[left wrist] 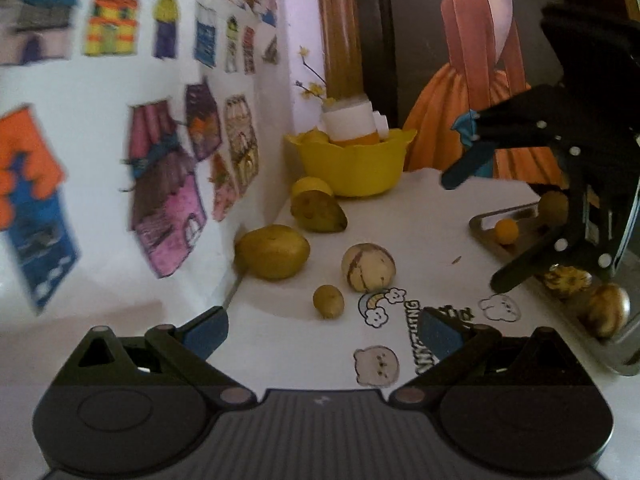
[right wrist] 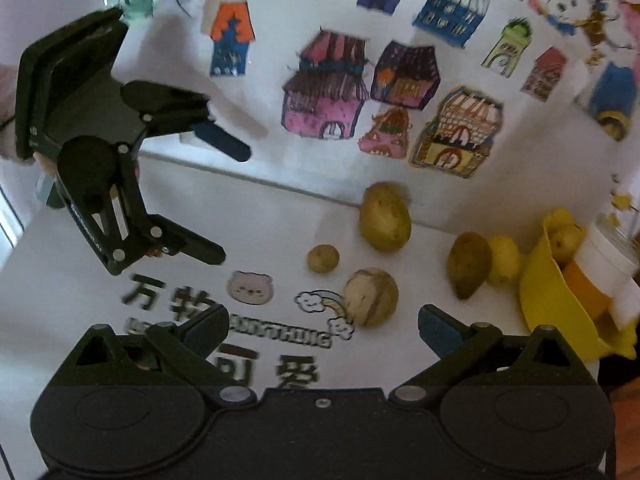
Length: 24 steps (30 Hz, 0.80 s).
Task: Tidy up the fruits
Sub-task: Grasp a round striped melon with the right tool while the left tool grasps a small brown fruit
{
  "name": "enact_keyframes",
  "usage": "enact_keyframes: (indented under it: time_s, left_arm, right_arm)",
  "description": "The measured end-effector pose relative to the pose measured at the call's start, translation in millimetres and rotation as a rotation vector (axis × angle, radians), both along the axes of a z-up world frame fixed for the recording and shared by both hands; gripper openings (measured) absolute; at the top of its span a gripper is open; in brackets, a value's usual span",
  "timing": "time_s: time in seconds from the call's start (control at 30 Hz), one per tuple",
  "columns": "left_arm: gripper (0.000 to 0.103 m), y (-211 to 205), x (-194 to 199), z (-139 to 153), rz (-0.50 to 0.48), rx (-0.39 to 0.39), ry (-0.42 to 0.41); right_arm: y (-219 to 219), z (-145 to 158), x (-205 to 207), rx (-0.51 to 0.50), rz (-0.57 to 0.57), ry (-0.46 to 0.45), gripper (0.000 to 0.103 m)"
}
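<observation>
Both the left gripper (left wrist: 324, 330) and right gripper (right wrist: 324, 326) hover released over the white worktop (left wrist: 420, 216), framing the round striped tan fruit (right wrist: 371, 297) for pickup.

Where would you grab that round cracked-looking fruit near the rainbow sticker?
Probably across the widest middle of the round cracked fruit, coming from above or the near side with the open left hand-held gripper. It is nearly spherical and sits apart from the small fruit and the large oval fruit, so the fingers have room.

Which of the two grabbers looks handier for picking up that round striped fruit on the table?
Probably the right gripper: it is open and the round striped fruit lies just ahead between its fingers.
</observation>
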<state>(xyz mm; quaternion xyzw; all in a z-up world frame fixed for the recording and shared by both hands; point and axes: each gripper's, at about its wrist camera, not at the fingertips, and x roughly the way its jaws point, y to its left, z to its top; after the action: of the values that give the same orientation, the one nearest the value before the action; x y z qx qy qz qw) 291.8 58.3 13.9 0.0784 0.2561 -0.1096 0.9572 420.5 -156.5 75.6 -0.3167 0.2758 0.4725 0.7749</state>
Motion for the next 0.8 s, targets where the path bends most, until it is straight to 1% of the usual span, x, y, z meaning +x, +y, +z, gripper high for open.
enact_keyframes:
  time_s: [0.07,0.2,0.33,0.4,0.43,0.47,0.5,0.6,0.67,0.8]
  left_arm:
    - [0.102,0,10,-5,-0.016,0.005,0.010]
    - [0.098,0,31,-15,-0.042,0.030,0.021]
    - [0.092,0,46,-23,-0.053,0.019,0.041]
    - [0.091,0,52,-26,-0.050,0.016,0.047]
    - [0.089,0,55,-28,-0.038,0.015,0.056]
    - [0.088,0,59,-29,-0.021,0.012,0.070]
    - [0.084,0,63,-31,-0.007,0.004,0.086]
    - [0.080,2,71,-35,-0.001,-0.019,0.118]
    - [0.079,3,74,-36,-0.003,-0.032,0.122]
    - [0.071,2,77,-36,-0.020,-0.016,0.114]
  right_arm:
    - [2,-8,11,-0.022,0.023,0.003,0.098]
    - [3,-24,31,-0.067,0.057,0.007,0.094]
    - [3,-38,50,-0.062,0.056,0.014,0.090]
    - [5,-45,57,-0.062,0.053,0.006,0.085]
    - [6,-47,59,-0.058,0.048,-0.005,0.084]
    - [7,-50,62,-0.055,0.045,-0.013,0.080]
    - [8,-52,63,-0.051,0.047,-0.017,0.078]
    - [12,-58,66,-0.063,0.070,-0.039,0.075]
    - [14,-61,69,-0.070,0.080,-0.037,0.073]
    - [17,-62,76,-0.076,0.108,-0.025,0.073]
